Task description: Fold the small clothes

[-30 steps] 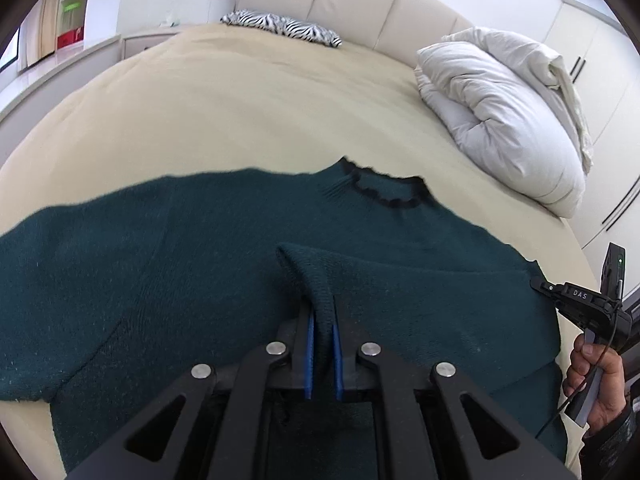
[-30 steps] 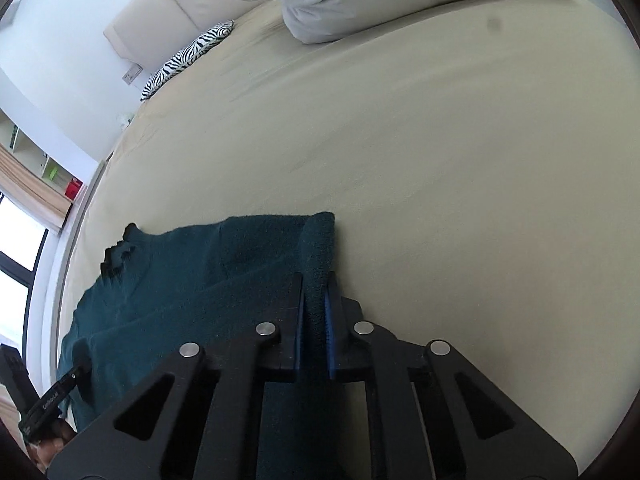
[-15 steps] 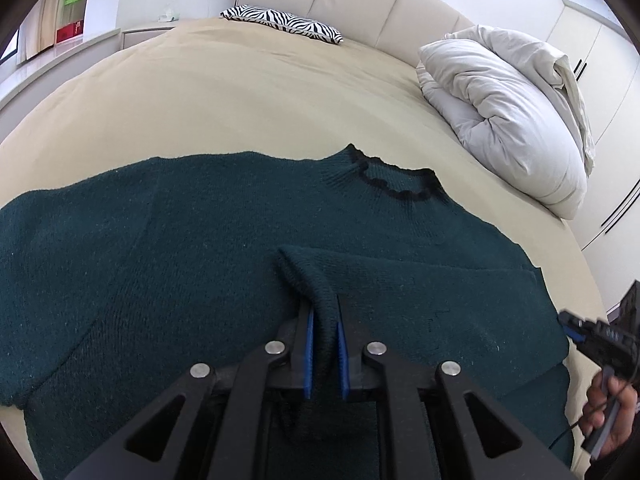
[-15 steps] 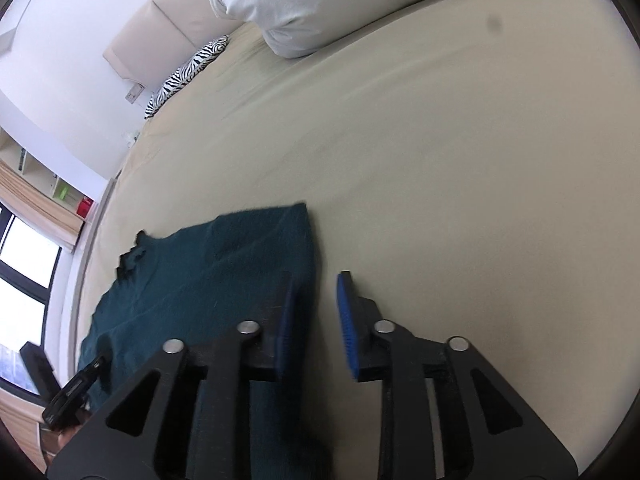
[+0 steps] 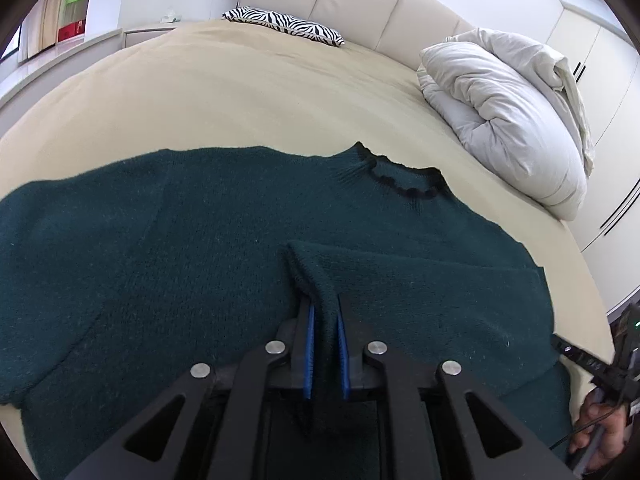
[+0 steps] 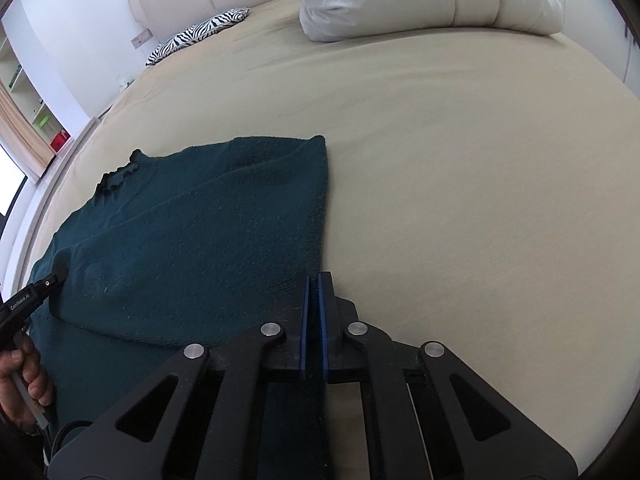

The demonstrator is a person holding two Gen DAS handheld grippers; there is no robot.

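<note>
**Sweater half-folded, both grippers clamped on knit**

You are working over a beige bed (image 5: pixel 240 92) where the dark green sweater (image 5: pixel 160 240) is lying flat, neck toward the headboard, one sleeve folded across the chest. Your left gripper (image 5: pixel 324 320) is pinching that sleeve's cuff, the knit standing up between its blue pads (image 5: pixel 309 344). Your right gripper (image 6: pixel 314 300) is sitting at the sweater's folded side edge, jaws drawn together on a thin strip of fabric. Half a second ago those right jaws were standing apart beside the edge; a second ago they were clamped on a raised fold. The left grip is staying unchanged.
</note>
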